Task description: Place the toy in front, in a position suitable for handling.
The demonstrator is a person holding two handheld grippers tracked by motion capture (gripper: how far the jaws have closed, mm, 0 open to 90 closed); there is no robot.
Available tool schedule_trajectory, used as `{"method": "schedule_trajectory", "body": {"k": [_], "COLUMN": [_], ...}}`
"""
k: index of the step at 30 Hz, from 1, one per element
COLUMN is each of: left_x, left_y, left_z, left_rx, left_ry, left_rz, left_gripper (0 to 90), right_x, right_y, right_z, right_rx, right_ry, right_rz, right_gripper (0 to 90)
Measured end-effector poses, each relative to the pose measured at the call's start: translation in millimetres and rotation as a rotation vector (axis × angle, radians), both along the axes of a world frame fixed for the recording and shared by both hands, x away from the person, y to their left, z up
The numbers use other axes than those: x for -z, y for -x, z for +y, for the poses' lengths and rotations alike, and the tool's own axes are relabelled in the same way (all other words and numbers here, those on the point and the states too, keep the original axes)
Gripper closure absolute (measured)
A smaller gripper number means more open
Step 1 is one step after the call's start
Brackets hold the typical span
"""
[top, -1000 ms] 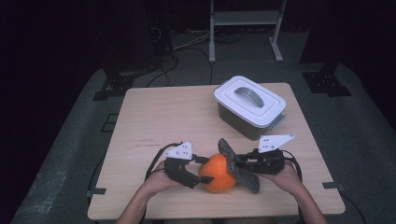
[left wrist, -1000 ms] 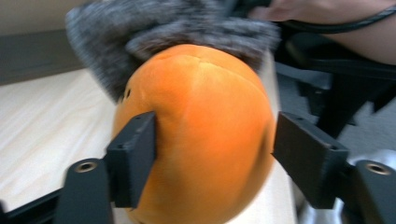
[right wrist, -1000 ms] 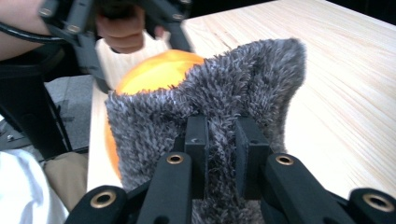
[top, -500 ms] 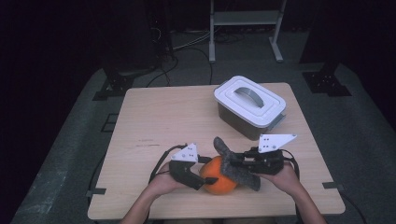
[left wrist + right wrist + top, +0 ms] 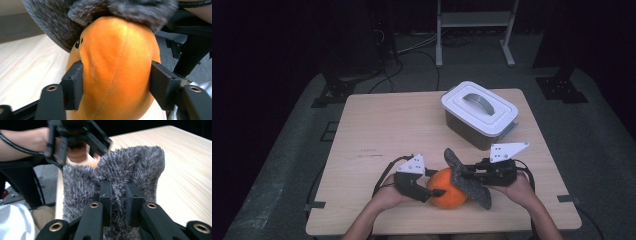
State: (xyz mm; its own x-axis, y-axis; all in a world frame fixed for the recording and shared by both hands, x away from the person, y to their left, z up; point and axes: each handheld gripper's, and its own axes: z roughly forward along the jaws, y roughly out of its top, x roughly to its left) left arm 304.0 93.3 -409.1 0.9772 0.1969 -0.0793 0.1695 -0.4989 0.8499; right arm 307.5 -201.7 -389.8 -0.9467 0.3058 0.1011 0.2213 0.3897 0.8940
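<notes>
Orange plush toy (image 5: 448,189), near front edge of surface (image 5: 377,125): left hand-held gripper (image 5: 435,190) clamps its body, right hand-held gripper (image 5: 117,195) pinches its grey furry cap (image 5: 467,180); opposing pull risks tearing seams or slipping.

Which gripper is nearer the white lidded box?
Right. The right gripper sits just in front of the white lidded box, pinching grey fur; the left gripper is farther left, clamping the orange plush.

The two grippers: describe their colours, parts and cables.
Both the left gripper and the right gripper are black, each with two blocky jaws, brass-ringed pivots, a pale three-cornered plate with dark dots on top and a black cable. The person's forearms are bare.
</notes>
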Motion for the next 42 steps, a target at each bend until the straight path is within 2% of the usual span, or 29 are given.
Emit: {"method": "schedule_trajectory", "body": {"k": [3,7,8,10,11,13,16,18,20,21,22,25,27,28,29,31,33,35,40,42], "left_x": [-3.0,-5.1,-4.8,-5.7,-6.4,-8.1,-12.0,-13.7,-13.9,-13.9,-11.8,-8.6,-9.2,-9.1,-9.1,-10.7,-9.9,-5.3,-5.0,-6.0], "left_y": [0.7,2.8,3.2,3.6,3.6,3.6,2.9,2.4,1.6,1.6,1.8,5.2,6.9,7.0,7.0,3.5,2.3,2.5,5.2,5.5], "left_z": [1.0,-1.9,-2.5,-2.6,-2.0,0.0,3.6,5.0,5.3,5.3,3.1,-3.0,-6.1,-5.7,-5.7,-2.4,-1.8,-3.5,-4.1,-4.7], "left_rx": [-0.007,-0.042,-0.047,-0.064,-0.069,-0.09,-0.133,-0.169,-0.205,-0.205,-0.209,-0.188,-0.159,-0.146,-0.146,-0.152,-0.147,-0.112,0.0,-0.012], "left_ry": [-0.009,-0.013,-0.013,-0.031,-0.036,-0.039,-0.062,-0.074,-0.075,-0.075,-0.095,-0.1,-0.11,-0.09,-0.09,-0.065,-0.059,-0.07,-0.032,-0.025], "left_rz": [-0.019,-0.047,-0.052,-0.07,-0.074,-0.084,-0.116,-0.143,-0.151,-0.151,-0.156,-0.155,-0.152,-0.144,-0.144,-0.12,-0.109,-0.082,-0.017,-0.031], "left_gripper": [37.2,37.1,37.1,37.3,37.4,37.6,37.6,37.6,37.5,37.4,37.1,34.8,29.1,26.9,25.2,20.8,20.8,21.6,27.8,27.7], "right_x": [2.6,-12.8,-15.6,-14.7,-11.2,-4.1,2.3,3.5,-1.4,-4.1,-6.1,-3.5,3.8,7.4,9.2,9.8,10.7,12.3,15.6,18.2], "right_y": [-0.8,7.9,9.8,12.0,11.1,6.3,-0.5,-0.9,1.6,2.9,3.8,4.2,3.0,2.0,1.2,0.4,-1.2,-3.3,-7.7,-10.1], "right_z": [-4.2,3.3,7.2,15.0,16.3,12.7,3.6,-0.4,0.7,2.6,5.0,13.6,18.4,19.0,18.1,13.8,8.9,5.3,-1.8,-5.9], "right_rx": [0.028,0.004,-0.006,-0.009,-0.007,0.005,0.069,0.089,0.092,0.087,0.082,0.071,0.063,0.056,0.053,0.064,0.079,0.088,0.132,0.145], "right_ry": [-0.009,-0.076,-0.071,-0.026,-0.016,-0.029,0.021,0.006,-0.015,-0.027,-0.035,-0.016,0.03,0.04,0.048,0.053,0.054,0.051,0.085,0.084], "right_rz": [0.015,-0.034,-0.053,-0.076,-0.068,-0.04,-0.029,-0.025,-0.044,-0.052,-0.06,-0.057,-0.042,-0.028,-0.014,-0.009,0.001,0.013,0.017,0.032], "right_gripper": [77.4,77.4,77.4,77.4,77.4,77.4,77.4,77.4,77.3,77.3,77.2,77.1,77.0,76.9,76.8,76.7,76.7,76.5,76.2,76.1]}}
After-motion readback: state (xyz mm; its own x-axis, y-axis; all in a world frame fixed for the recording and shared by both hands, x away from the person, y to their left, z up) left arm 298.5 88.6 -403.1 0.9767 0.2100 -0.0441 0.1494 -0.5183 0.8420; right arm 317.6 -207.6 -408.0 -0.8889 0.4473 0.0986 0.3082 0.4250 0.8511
